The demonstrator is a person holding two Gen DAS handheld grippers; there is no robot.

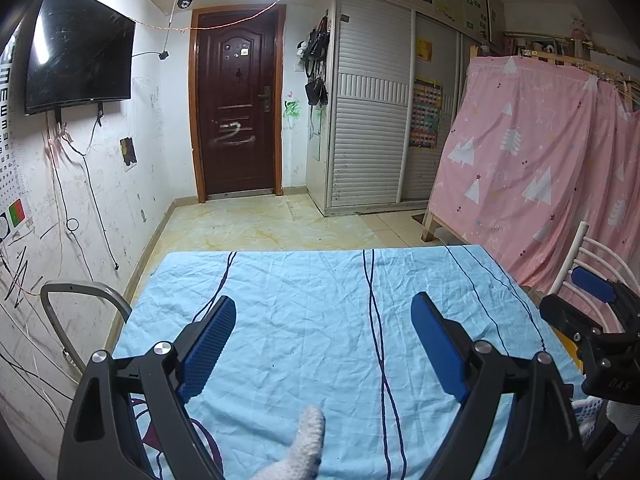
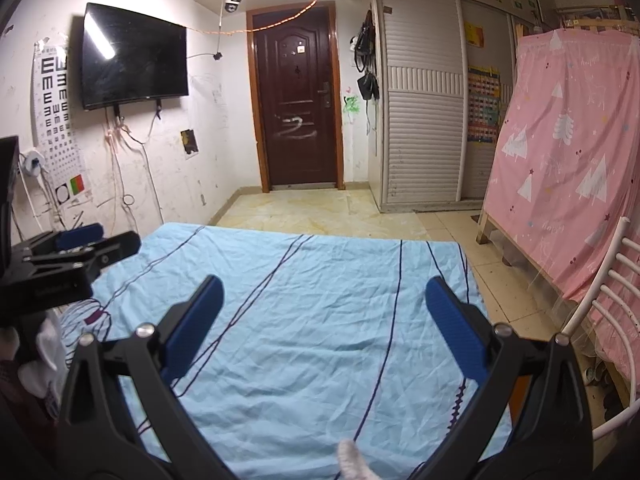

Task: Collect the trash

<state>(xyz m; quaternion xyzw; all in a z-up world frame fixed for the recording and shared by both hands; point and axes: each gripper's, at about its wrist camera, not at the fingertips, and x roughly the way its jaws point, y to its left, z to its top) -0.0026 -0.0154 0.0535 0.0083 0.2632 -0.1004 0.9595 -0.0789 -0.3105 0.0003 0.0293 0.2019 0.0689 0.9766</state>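
Wrinkled pale-blue cloth [image 1: 320, 320] with thin dark lines covers the worktop, and on the stretch both cameras show, no trash can be seen, so the task's thing is either out of view or somewhere the lenses do not reach. No bin, bag or other container for it shows either; nothing holds anything here.

Above the cloth's near half hangs the left claw [image 1: 324, 348], its blue pads spread wide with only bare fabric between them. The right claw [image 2: 324, 328] hangs the same way, wide and holding nothing, beside the left one toward the cloth's right edge. A white-gloved fingertip [image 1: 310, 432] pokes in at the cloth's near edge.

Past the cloth's far edge lie yellowish floor tiles [image 1: 260, 224] and a dark brown door [image 1: 236, 96]. Left of the cloth stand a metal chair back [image 1: 80, 292] and a scuffed wall with a television [image 1: 78, 50]; right of it, a white chair back [image 2: 600, 320] and a pink curtain [image 2: 568, 160]. Low behind that white chair sits some dim clutter that may be rubbish, though it is too dark to tell.

As risks go: with no target in sight, a hasty reach could pinch the loose cloth and drag it, and the two claws are near enough to knock together.
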